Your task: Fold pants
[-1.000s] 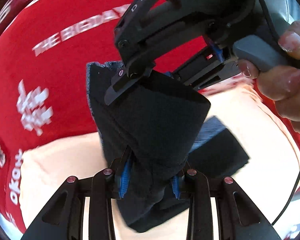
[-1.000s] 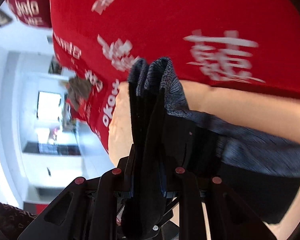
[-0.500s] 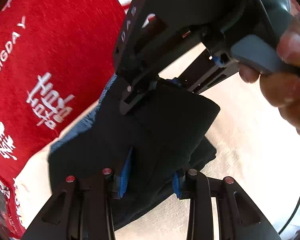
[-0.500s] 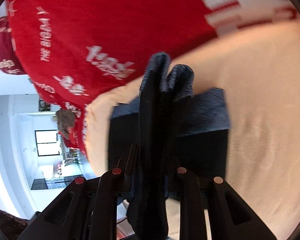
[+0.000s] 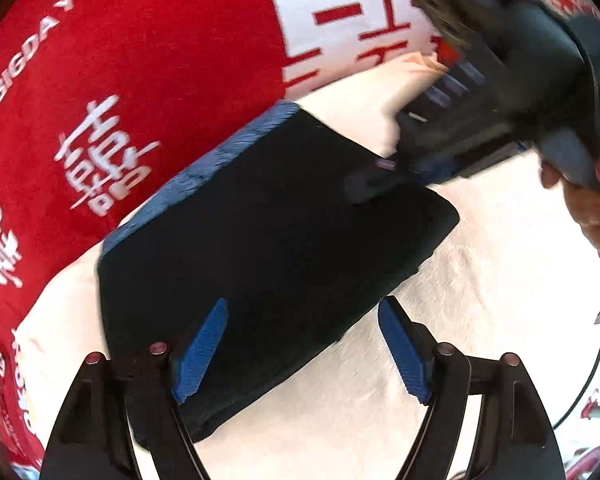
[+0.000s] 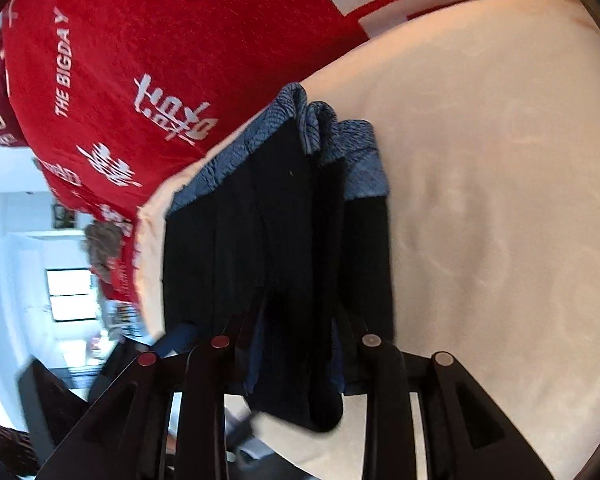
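Observation:
The dark navy pants [image 5: 268, 240], with a lighter blue waistband [image 5: 220, 152], lie folded on the cream cloth [image 5: 480, 300]. My left gripper [image 5: 304, 340] is open, its blue pads [image 5: 204, 340] spread on either side of the near edge of the pants. My right gripper shows in the left wrist view [image 5: 380, 176] at the far edge of the pants. In the right wrist view, the right gripper [image 6: 296, 344] is shut on a bunched fold of the pants [image 6: 284, 240], with the waistband [image 6: 320, 132] ahead of it.
A red blanket with white lettering [image 5: 100, 80] lies beyond the cream cloth and shows in the right wrist view [image 6: 140, 60] too. A room with a window [image 6: 68, 292] shows past the surface's left edge. A cable [image 5: 596, 360] hangs at the right.
The pants have come down from a raised bunch onto the cream cloth and now lie flat. My left gripper has opened and let go of them. The right gripper still holds its fold.

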{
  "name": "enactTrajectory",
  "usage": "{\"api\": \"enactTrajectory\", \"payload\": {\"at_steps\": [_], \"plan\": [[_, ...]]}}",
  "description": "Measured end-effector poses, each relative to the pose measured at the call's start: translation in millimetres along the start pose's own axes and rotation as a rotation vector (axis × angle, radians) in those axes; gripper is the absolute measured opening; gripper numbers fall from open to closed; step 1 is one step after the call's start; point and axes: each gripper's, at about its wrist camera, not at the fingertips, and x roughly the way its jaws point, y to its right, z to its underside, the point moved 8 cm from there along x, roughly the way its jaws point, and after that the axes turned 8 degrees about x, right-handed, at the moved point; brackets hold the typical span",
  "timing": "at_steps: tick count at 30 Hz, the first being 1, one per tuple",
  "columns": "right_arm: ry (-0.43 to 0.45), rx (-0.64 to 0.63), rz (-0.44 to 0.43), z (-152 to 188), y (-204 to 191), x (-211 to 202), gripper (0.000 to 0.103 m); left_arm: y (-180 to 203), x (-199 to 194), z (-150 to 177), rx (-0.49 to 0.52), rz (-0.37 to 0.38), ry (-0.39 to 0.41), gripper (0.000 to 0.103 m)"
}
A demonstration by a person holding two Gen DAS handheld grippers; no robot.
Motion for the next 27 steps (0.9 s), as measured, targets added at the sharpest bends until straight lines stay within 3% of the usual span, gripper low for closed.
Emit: {"api": "enactTrajectory", "payload": {"at_steps": [4, 8, 13, 15, 17, 19, 21, 27], "plan": [[0.024, 0.03, 0.021, 15.9, 6.0, -8.7, 0.033, -36.9, -12.6, 10.7, -0.103, -0.005, 0.01, 0.079], [0.067, 0.039, 0.05, 24.9, 10.6, -16.6, 0.022, -79.2, -0.7, 27.4, -0.219, -0.022, -0.028, 0.079], [0.065, -0.004, 0.134, 38.8, 11.1, -4.7, 0.022, -96.9, 24.9, 56.6, -0.37, 0.086, -0.09, 0.079], [0.065, -0.037, 0.183, 44.6, 13.4, 4.5, 0.024, -93.1, 32.1, 64.6, -0.376, 0.089, -0.103, 0.079], [0.075, -0.058, 0.226, 50.2, 17.0, 9.4, 0.025, -84.7, 31.3, 65.2, -0.356, 0.087, -0.094, 0.091], [0.094, -0.066, 0.261, 52.7, 18.0, 8.4, 0.031, -76.5, 35.1, 64.0, -0.33, 0.093, -0.105, 0.096], [0.104, -0.065, 0.29, 53.1, 19.2, 5.9, 0.038, -74.1, 38.0, 62.1, -0.319, 0.077, -0.119, 0.096], [0.103, -0.053, 0.345, 54.2, 14.8, -1.5, 0.041, -81.0, 35.2, 62.0, -0.364, 0.107, -0.132, 0.096]]}}
